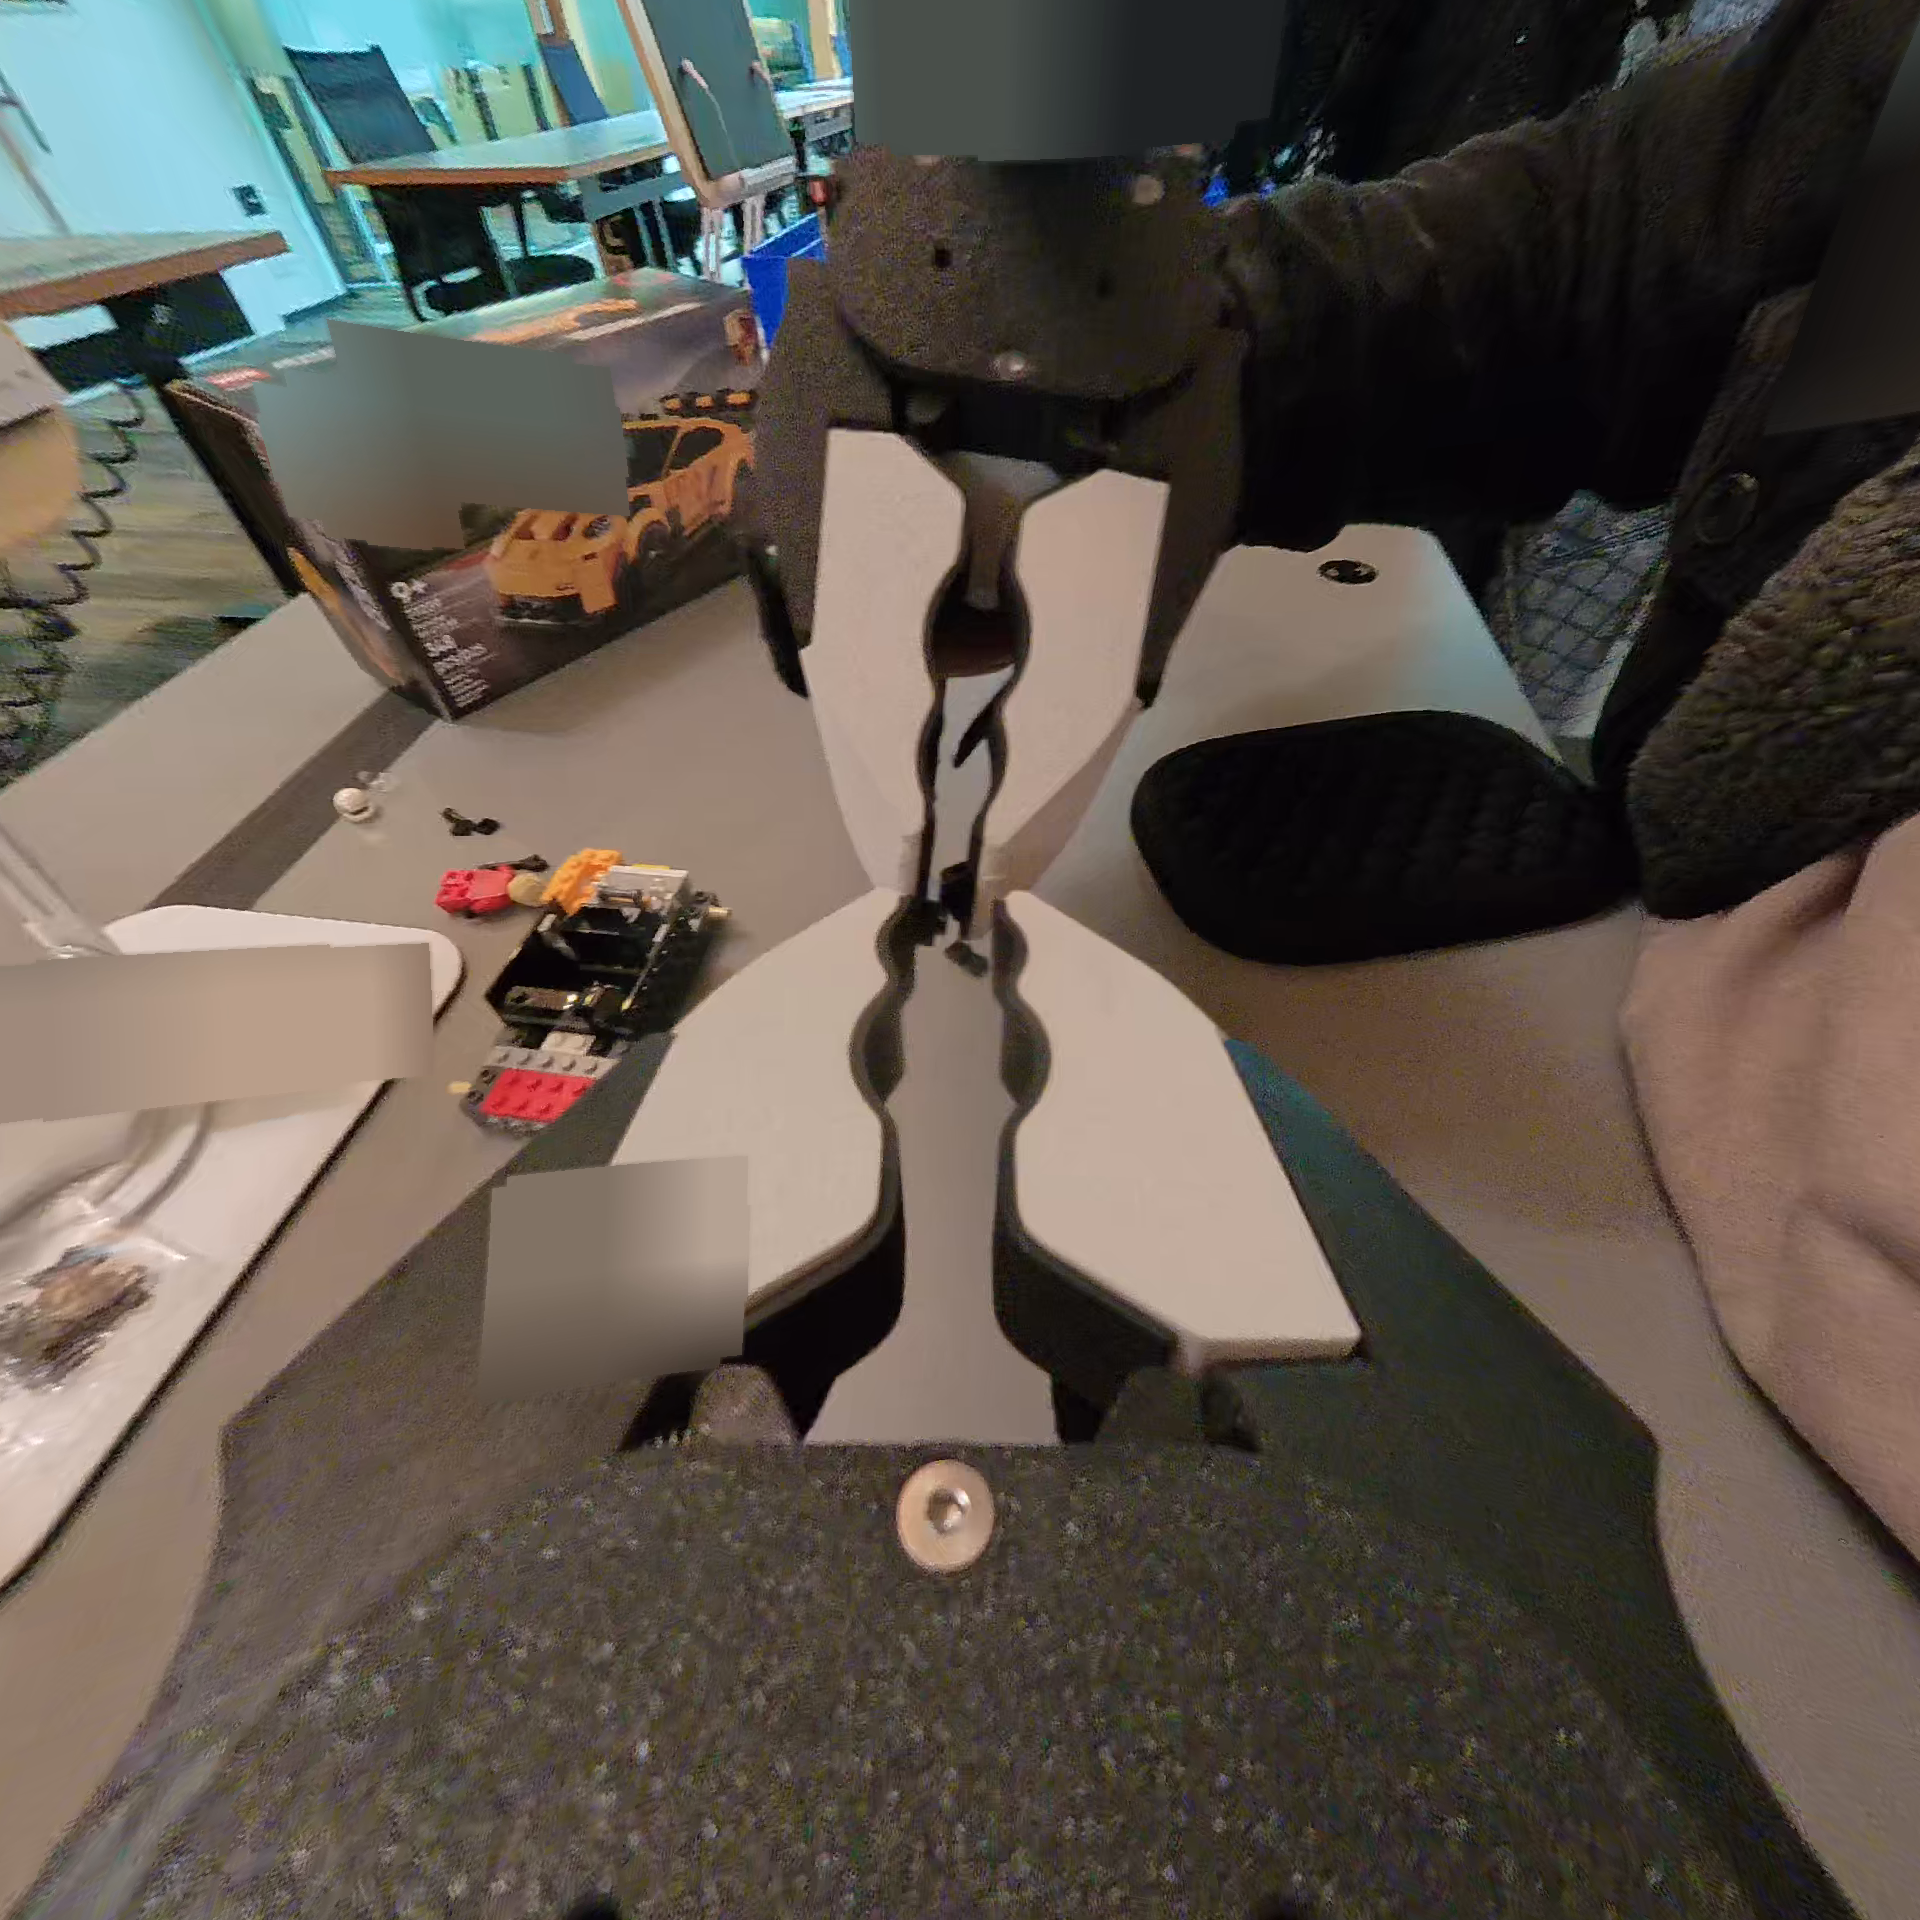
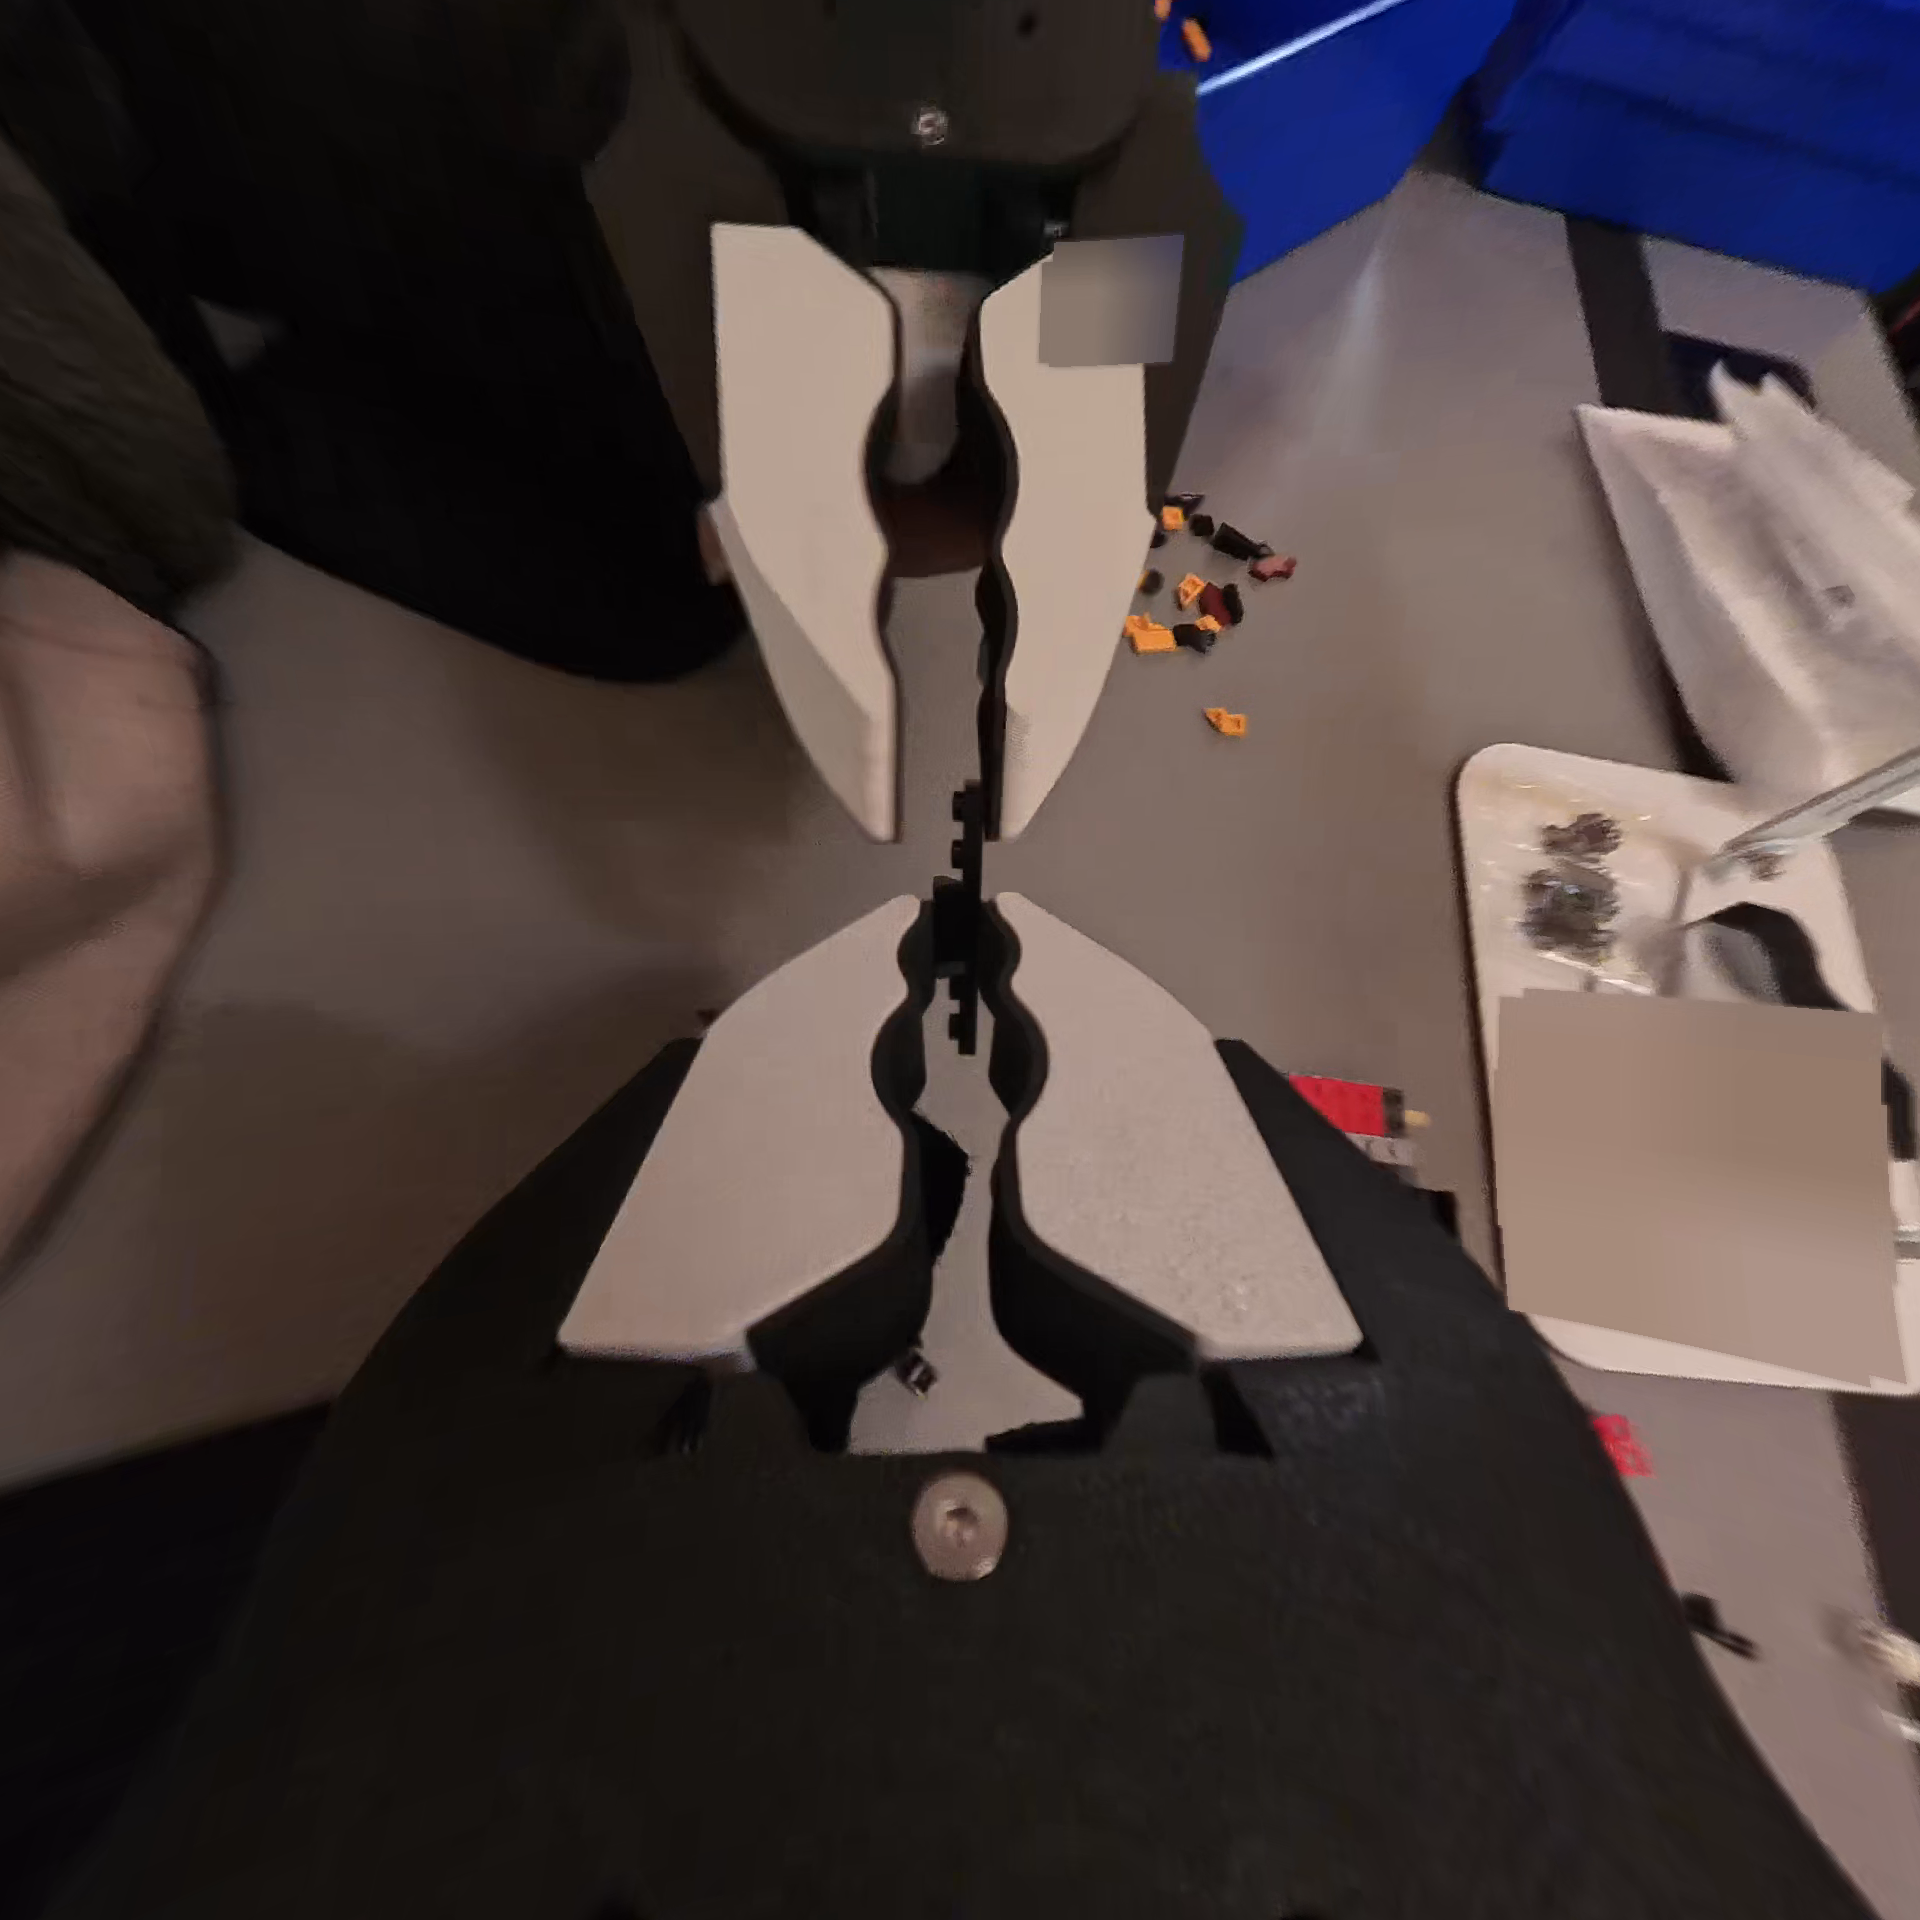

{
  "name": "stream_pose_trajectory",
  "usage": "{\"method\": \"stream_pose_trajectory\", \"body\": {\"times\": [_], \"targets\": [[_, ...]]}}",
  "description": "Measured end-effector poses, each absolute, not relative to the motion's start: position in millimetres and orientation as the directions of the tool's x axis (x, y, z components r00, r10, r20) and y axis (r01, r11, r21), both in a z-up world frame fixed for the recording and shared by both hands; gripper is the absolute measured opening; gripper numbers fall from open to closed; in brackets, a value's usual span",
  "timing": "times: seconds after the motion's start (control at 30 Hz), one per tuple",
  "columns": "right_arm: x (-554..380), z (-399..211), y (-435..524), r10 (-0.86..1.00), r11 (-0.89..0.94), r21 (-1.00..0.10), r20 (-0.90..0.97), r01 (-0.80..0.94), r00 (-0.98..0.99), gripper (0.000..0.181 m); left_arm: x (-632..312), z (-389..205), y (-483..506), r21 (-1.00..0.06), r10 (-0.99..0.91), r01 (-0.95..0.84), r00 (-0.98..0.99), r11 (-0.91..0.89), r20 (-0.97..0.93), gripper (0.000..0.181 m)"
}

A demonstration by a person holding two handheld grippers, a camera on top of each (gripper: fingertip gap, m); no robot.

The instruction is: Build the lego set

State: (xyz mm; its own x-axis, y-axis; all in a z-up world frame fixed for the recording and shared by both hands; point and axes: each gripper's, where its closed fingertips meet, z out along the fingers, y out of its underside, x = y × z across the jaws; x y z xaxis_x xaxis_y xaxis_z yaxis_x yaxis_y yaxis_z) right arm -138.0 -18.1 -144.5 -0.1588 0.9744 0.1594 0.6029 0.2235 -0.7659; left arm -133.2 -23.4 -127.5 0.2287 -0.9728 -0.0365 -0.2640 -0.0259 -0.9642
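My two grippers meet tip to tip above the grey table (image 1: 644, 748). My right gripper (image 2: 961, 902) is shut on a thin black lego plate (image 2: 964, 935), seen edge-on with its studs to the left. The plate's far end pokes between the tips of my left gripper (image 2: 943, 831), whose fingers stand slightly apart around it. In the left wrist view my left gripper (image 1: 948, 912) is narrowly open, and the right gripper (image 1: 951, 868) points down at it with the black plate (image 1: 953, 883) at its tips. The part-built black car chassis (image 1: 592, 966) lies to the left.
The lego box (image 1: 499, 540) stands at the back left. Red and orange bricks (image 1: 473, 891) lie by the chassis. A black pouch (image 1: 1371, 831) lies to the right. Loose orange and black pieces (image 2: 1195, 603), a white tray (image 2: 1662, 790) with bags and blue bins (image 2: 1455, 104) are around. The grippers are tip to tip, or close to it.
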Motion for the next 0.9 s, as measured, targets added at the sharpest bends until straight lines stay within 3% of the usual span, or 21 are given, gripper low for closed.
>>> {"method": "stream_pose_trajectory", "body": {"times": [0.07, 0.4, 0.63, 0.9], "targets": [[-141, -144, -20, 0.963, 0.268, -0.747, 0.213, 0.608, -0.162, 0.007, -135, -127, -22, -0.961, -0.967, -0.277, 0.246, -0.009, -0.062, 0.006], [-145, -135, -16, 0.851, 0.471, -0.634, 0.510, 0.614, -0.126, 0.008, -136, -116, -23, -0.971, -0.951, -0.231, 0.285, 0.056, -0.123, 0.006], [-145, -127, -18, 0.794, 0.526, -0.612, 0.602, 0.590, -0.083, 0.008, -135, -107, -27, -0.988, -0.957, -0.150, 0.279, 0.032, -0.074, 0.006], [-151, -106, -25, 0.765, 0.558, -0.674, 0.643, 0.485, 0.014, 0.009, -139, -87, -35, -1.000, -0.975, 0.010, 0.222, 0.010, -0.007, 0.006]]}}
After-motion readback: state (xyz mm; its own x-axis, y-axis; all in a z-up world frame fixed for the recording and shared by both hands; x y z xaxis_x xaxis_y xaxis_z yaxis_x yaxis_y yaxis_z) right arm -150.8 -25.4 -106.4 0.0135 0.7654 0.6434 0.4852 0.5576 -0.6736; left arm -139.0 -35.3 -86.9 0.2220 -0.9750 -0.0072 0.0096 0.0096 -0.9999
